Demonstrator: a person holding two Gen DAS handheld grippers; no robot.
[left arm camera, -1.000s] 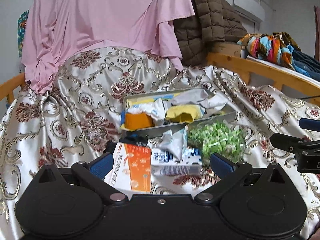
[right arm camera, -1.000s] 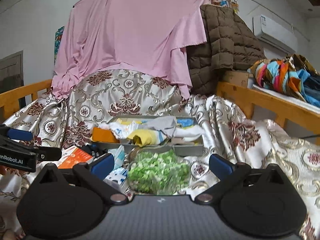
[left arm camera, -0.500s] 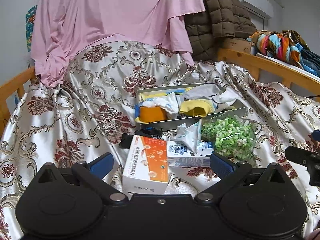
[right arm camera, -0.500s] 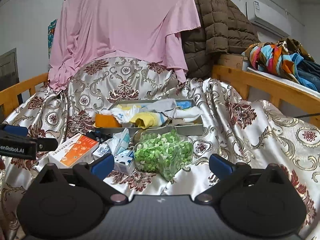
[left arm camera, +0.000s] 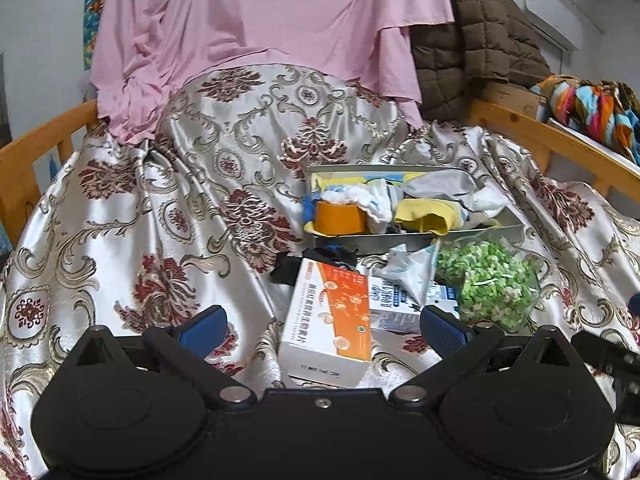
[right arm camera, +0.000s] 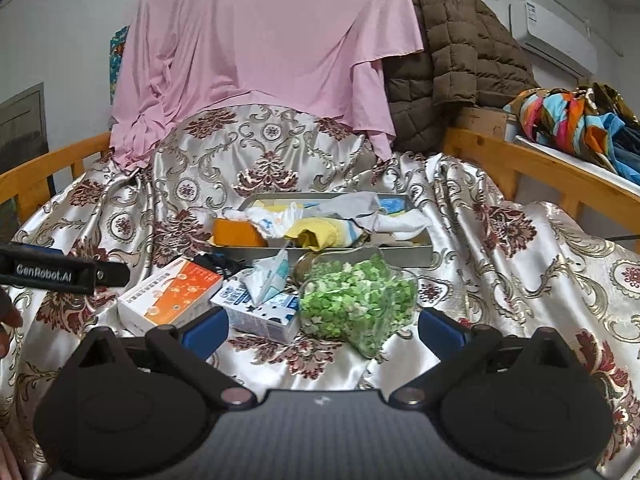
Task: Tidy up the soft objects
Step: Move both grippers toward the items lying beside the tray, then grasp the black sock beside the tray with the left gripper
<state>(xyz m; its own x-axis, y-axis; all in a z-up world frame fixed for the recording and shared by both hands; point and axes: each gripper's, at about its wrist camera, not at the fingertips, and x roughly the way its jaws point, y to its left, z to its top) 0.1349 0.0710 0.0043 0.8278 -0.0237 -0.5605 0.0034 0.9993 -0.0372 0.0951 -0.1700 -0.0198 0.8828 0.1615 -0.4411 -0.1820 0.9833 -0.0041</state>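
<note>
Several soft cloth pieces [right arm camera: 320,220] — white, yellow and grey — lie heaped in a shallow metal tray [right arm camera: 420,250] on the patterned satin bedspread [right arm camera: 500,248], with an orange block [right arm camera: 236,234] at the tray's left end. Just in front of the tray sit a clear bag of green bits [right arm camera: 356,300], a blue-and-white carton [right arm camera: 260,312] with a crumpled wrapper [right arm camera: 268,276] on top, and an orange-and-white box [left arm camera: 332,316] to the left.

Both tools hang short of the pile and touch nothing: the left gripper [left arm camera: 322,326] has its jaws spread wide with the orange-and-white box seen between them, and the right gripper [right arm camera: 320,328] is spread just as wide — nothing held — facing the carton and the bag. Behind the tray a pink sheet [right arm camera: 260,48] and a brown quilted jacket [right arm camera: 452,56] drape over the bedspread's raised back.
</note>
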